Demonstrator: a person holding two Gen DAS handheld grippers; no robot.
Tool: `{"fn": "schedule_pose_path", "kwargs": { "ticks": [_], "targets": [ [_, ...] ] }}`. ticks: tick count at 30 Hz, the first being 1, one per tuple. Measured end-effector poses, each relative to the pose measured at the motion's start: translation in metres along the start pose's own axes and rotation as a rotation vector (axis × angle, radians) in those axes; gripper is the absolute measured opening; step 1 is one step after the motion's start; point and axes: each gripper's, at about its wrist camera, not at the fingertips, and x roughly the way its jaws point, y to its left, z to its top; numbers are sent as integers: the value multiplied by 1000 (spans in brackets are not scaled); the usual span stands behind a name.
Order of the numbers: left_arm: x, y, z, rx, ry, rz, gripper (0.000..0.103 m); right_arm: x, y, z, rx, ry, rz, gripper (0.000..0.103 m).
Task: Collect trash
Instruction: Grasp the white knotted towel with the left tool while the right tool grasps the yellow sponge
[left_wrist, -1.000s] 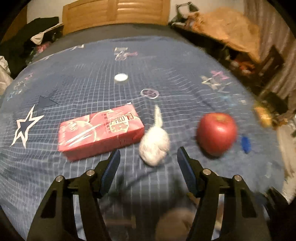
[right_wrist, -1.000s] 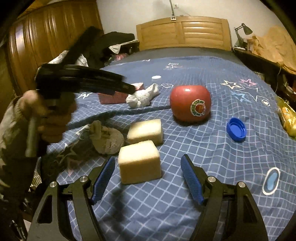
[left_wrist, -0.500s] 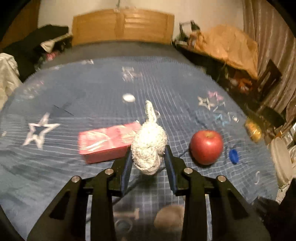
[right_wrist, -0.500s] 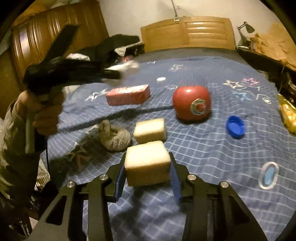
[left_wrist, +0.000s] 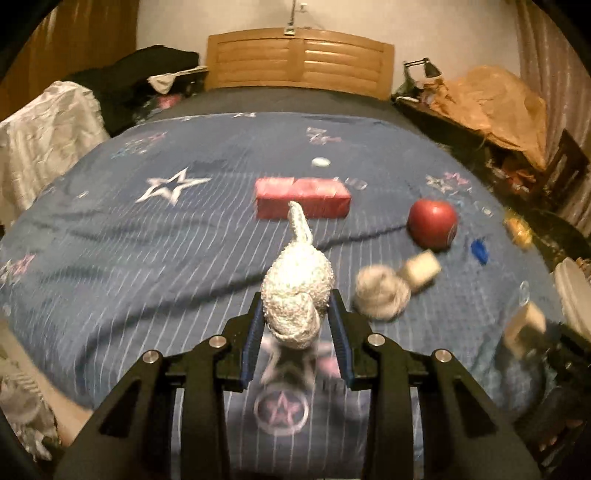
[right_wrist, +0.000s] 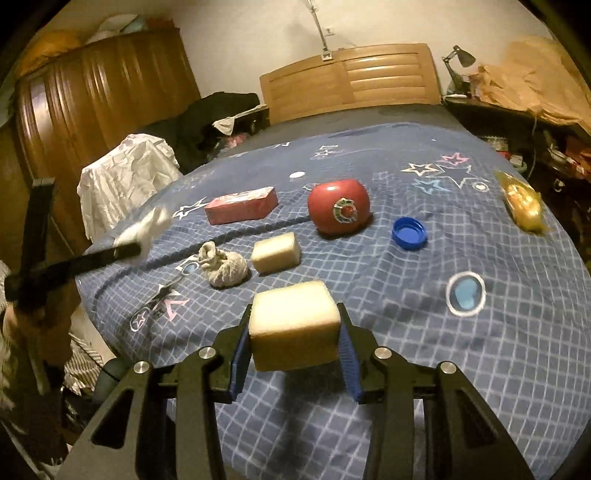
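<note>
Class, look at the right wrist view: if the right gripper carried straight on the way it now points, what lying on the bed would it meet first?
Probably the second sponge block, which lies just beyond the sponge block clamped in the right gripper. Depth is uncertain; the bedspread might come first.

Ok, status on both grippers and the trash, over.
Left gripper shut on white paper wad. Right gripper shut on yellow sponge block. Both lifted off bed. Nothing blocking.
</note>
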Motion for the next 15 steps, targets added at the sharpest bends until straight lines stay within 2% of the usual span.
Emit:
{"fn": "schedule_pose_path", "kwargs": {
  "ticks": [9,15],
  "targets": [
    [-21,-37,-35,21,-65,64,33,-27,14,-17,-14,-45,-1,43],
    [-34,-47,-38,4,-100,92,33,-45,17,-24,-17,-74,-4,43]
  ]
}}
